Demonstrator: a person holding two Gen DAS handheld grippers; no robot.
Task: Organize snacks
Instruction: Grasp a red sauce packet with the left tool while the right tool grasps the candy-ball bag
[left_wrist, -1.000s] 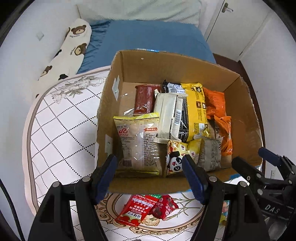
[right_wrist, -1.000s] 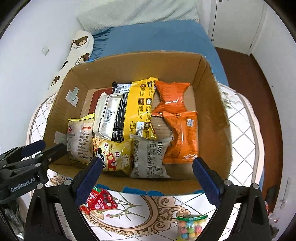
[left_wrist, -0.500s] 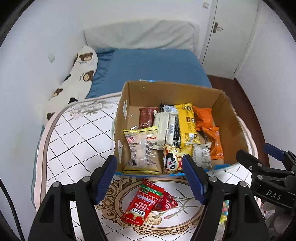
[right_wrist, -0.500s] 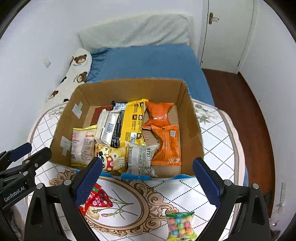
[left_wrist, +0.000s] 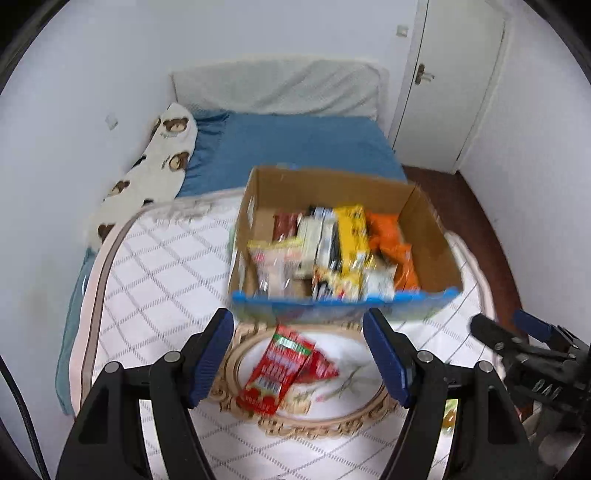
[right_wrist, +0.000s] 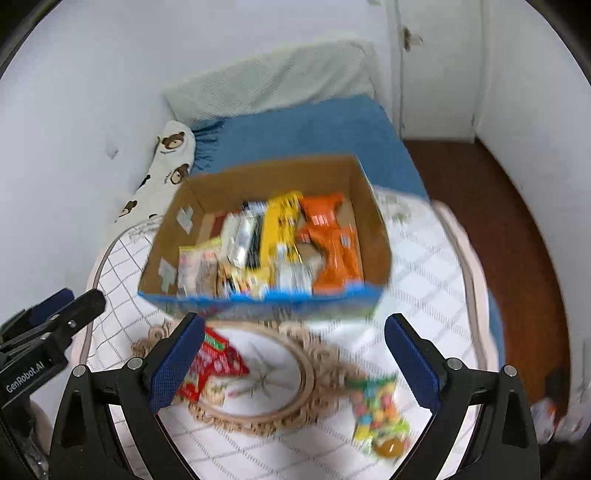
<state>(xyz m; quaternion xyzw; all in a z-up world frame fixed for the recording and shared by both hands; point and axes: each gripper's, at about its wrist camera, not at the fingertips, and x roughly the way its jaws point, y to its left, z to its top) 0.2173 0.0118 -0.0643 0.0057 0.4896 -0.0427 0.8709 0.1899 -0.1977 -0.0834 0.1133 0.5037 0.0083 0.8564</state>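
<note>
Both grippers have pulled back from the open brown cardboard box (left_wrist: 343, 243) since a second ago — it now sits farther off, blurred. Left gripper (left_wrist: 298, 354) has its blue-padded fingers spread wide, holding nothing; right gripper (right_wrist: 295, 363) likewise spread and empty. Box packed with snack packets: yellow, orange, pale. Just in front of the box, on the white quilted cloth (left_wrist: 159, 266), lies a red foil snack packet (left_wrist: 275, 371). Front-right of the box — a clear bag of multicoloured candies (right_wrist: 378, 411), well apart from it.
</note>
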